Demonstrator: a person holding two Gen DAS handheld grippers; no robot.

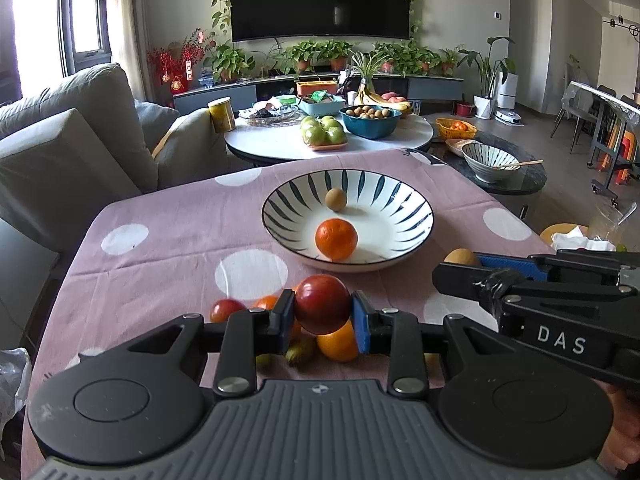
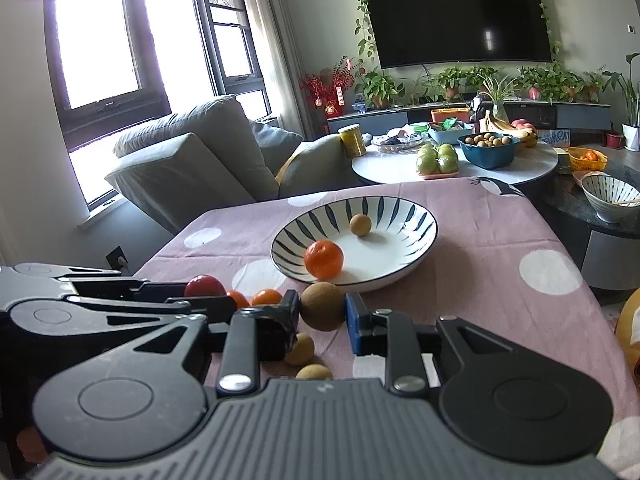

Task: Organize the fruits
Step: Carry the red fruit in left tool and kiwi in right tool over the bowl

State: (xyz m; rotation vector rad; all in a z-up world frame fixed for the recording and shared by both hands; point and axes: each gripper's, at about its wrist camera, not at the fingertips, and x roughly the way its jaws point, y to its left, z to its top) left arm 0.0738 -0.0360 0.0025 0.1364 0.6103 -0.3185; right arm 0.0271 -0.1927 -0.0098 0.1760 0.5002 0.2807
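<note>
Between blue pads (image 1: pixel 362 326), glossy round red fruit (image 1: pixel 322 304)

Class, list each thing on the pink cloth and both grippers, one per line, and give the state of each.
Left gripper: shut on red fruit, lifted off the cloth.
Right gripper: shut on brown fruit.
Bowl: upright, holds an orange and a small brown fruit.
Loose fruits: lying on the cloth, not yet in the bowl.
</note>
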